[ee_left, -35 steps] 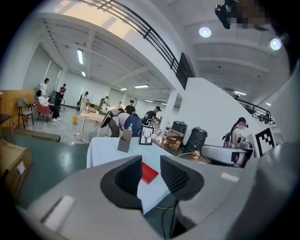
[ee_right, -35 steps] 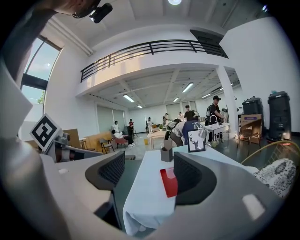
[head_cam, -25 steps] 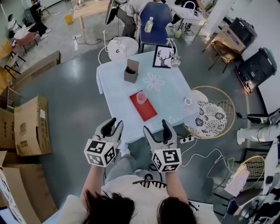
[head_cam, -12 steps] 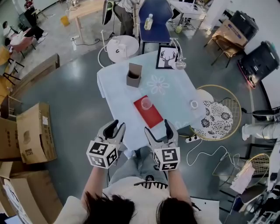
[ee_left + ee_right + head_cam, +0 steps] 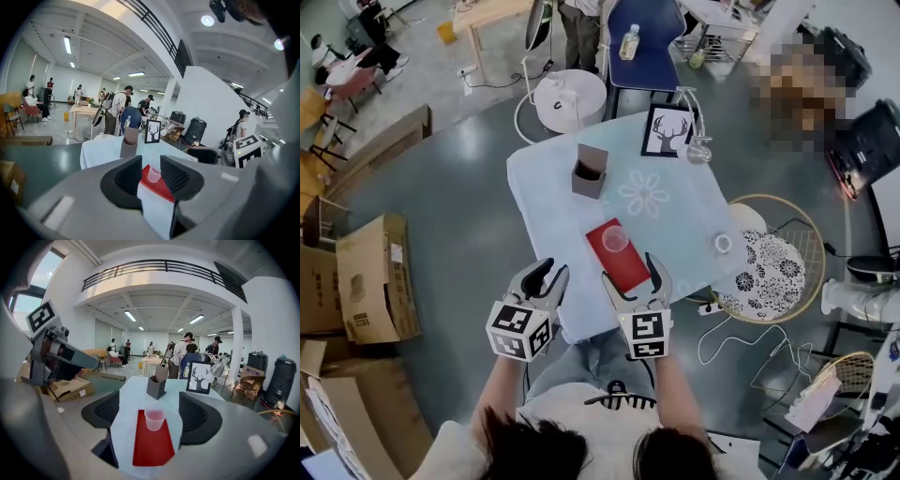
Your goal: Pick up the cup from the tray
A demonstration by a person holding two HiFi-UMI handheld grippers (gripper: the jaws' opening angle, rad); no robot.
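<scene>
A clear plastic cup (image 5: 615, 239) stands upright on the far end of a red tray (image 5: 622, 262), which lies on the pale blue table (image 5: 544, 206). My right gripper (image 5: 633, 274) hovers at the table's near edge, just short of the tray. Its jaws are opening wide, with nothing between them. The right gripper view looks past the gripper (image 5: 149, 404) to the cup (image 5: 154, 419) and tray (image 5: 152, 446) straight ahead. My left gripper (image 5: 546, 275) is off the table's near left edge, its jaws a narrow gap apart and holding nothing. The left gripper view shows the cup (image 5: 152, 172) through that gap.
On the table stand a grey box holder (image 5: 590, 172), a framed deer picture (image 5: 668, 130), a small lamp (image 5: 698, 150) and a white ring (image 5: 723, 244). A wicker chair (image 5: 764, 258) stands to the right. Cardboard boxes (image 5: 370, 277) lie on the floor at left.
My right gripper has moved forward to the table's near edge, close to the tray, and its jaws have spread wider. The left gripper has hardly moved.
</scene>
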